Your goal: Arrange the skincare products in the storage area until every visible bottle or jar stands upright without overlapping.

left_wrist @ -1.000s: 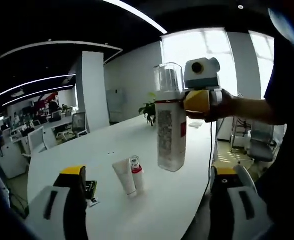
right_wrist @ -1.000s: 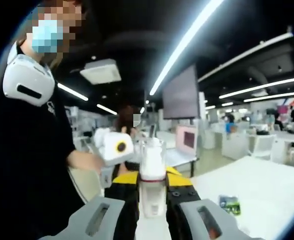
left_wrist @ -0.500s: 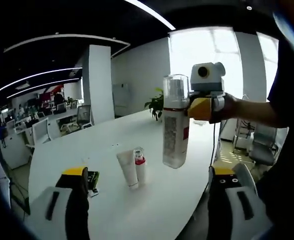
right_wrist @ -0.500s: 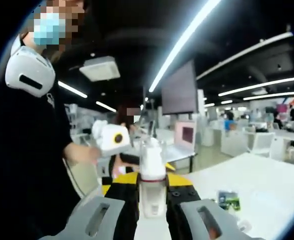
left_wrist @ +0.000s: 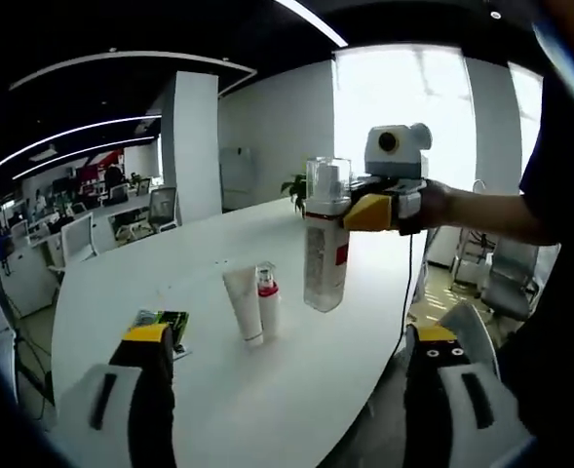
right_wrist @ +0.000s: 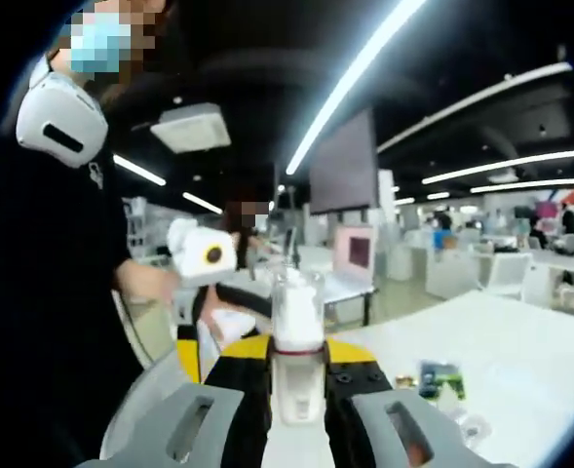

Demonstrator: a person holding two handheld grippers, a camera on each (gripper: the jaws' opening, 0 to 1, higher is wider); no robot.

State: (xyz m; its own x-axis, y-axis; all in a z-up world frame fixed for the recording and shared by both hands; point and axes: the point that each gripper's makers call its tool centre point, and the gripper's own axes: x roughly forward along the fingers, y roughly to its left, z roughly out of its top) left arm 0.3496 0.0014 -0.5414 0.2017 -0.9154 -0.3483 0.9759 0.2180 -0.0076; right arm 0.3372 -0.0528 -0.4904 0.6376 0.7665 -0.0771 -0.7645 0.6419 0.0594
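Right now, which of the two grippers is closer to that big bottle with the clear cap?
Right. The right gripper is clamped on the bottle, held above the table; the left gripper hangs back, open.

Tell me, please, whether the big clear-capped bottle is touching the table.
Apart. The left gripper view shows the clear-capped bottle, clamped in the right gripper, hanging with its base above the white table.
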